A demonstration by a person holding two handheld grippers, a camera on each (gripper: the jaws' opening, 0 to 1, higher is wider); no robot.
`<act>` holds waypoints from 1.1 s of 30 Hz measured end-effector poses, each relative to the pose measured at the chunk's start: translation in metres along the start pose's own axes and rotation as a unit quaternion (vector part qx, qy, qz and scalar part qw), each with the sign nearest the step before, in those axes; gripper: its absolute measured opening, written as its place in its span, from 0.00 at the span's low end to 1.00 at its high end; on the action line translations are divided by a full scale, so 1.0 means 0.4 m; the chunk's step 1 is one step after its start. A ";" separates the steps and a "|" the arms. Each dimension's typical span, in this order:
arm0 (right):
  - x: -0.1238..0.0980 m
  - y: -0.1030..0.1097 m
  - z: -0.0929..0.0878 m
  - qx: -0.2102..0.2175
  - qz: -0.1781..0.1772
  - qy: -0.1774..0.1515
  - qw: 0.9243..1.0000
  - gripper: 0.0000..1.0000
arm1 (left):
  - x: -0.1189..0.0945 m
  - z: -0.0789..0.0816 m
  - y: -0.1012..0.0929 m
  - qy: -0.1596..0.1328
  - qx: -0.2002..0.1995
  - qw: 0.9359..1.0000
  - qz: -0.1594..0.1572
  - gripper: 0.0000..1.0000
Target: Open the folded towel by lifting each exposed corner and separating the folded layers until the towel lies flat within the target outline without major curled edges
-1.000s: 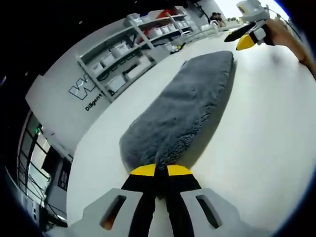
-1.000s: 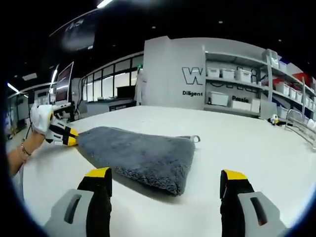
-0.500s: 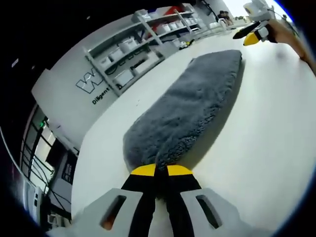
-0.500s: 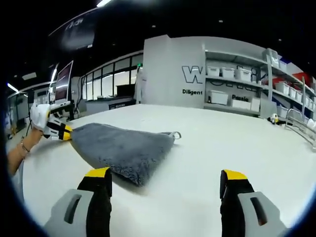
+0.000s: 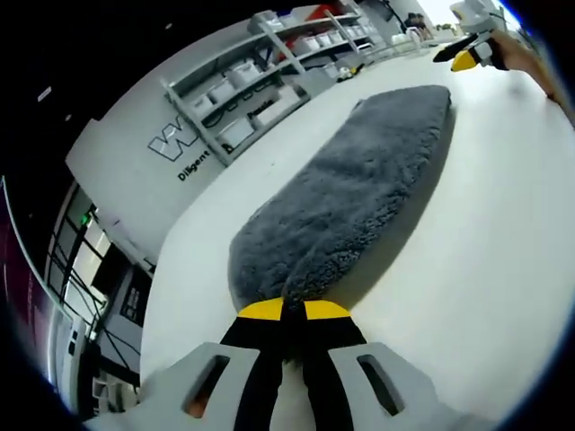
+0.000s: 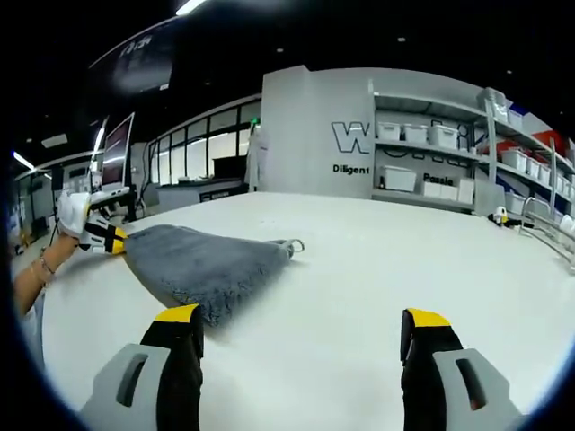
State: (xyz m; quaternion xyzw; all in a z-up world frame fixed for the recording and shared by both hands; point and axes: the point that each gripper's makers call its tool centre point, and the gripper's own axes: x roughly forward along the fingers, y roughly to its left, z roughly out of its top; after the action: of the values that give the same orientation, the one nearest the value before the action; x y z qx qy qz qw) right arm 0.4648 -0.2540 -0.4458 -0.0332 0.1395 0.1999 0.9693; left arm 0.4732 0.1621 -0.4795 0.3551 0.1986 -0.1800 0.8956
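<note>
- The left gripper [image 5: 282, 310] is staying clamped on the near edge of the grey towel [image 5: 350, 202]; its yellow-tipped jaws are pressed together with the pile pinched between them.
- The towel is lying on the white table [image 5: 467, 269], stretching away from the left gripper toward the right gripper [image 5: 467, 56] at the far end.
- In the right gripper view, the towel [image 6: 202, 265] is sliding away: over the last second its near corner has been moving from between the jaws to the left of them, so the left gripper [image 6: 110, 239] is dragging it.
- The right gripper [image 6: 301, 330] is holding its jaws wide apart, gripping nothing, well apart from the towel.
- Judgement: the towel is being repositioned, not yet unfolded; the layers are still appearing doubled, with the hanging loop [image 6: 293, 244] exposed at one corner.
- No target outline is visible on the table.
</note>
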 end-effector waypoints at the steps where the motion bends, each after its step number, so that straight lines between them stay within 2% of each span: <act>1: 0.001 -0.002 -0.002 -0.001 -0.001 0.002 1.000 0.92 | -0.001 -0.004 0.005 0.000 0.000 1.000 0.002 0.04; 7: 0.002 0.002 -0.008 -0.002 0.002 0.008 1.000 0.92 | -0.004 -0.029 0.032 -0.008 -0.024 1.000 0.010 0.04; 13: 0.002 0.003 -0.011 -0.003 0.003 0.011 1.000 0.92 | -0.012 -0.044 0.037 -0.002 -0.019 1.000 0.012 0.04; 23: 0.006 0.001 -0.013 -0.003 0.003 0.014 1.000 0.92 | -0.018 -0.046 0.045 -0.009 -0.025 1.000 0.011 0.06; 26: 0.006 0.000 -0.013 -0.002 0.002 0.013 1.000 0.92 | -0.021 -0.040 0.049 -0.020 -0.046 0.999 0.008 0.08; 28: 0.007 0.002 -0.015 0.000 0.003 0.013 1.000 0.92 | -0.026 -0.039 0.054 -0.020 -0.051 0.998 0.009 0.12; 30: 0.008 0.005 -0.013 0.002 0.007 0.011 1.000 0.92 | -0.040 -0.028 0.066 -0.033 -0.064 0.997 0.018 0.18; 33: 0.005 0.004 -0.012 0.001 0.004 0.010 1.000 0.92 | -0.055 -0.020 0.062 -0.038 -0.089 0.995 0.003 0.25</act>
State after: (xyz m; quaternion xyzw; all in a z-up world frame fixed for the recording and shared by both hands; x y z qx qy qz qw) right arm 0.4648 -0.2525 -0.4508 -0.0334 0.1492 0.2032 0.9671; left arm 0.4639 0.1886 -0.4602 0.2679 0.1782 -0.1722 0.9310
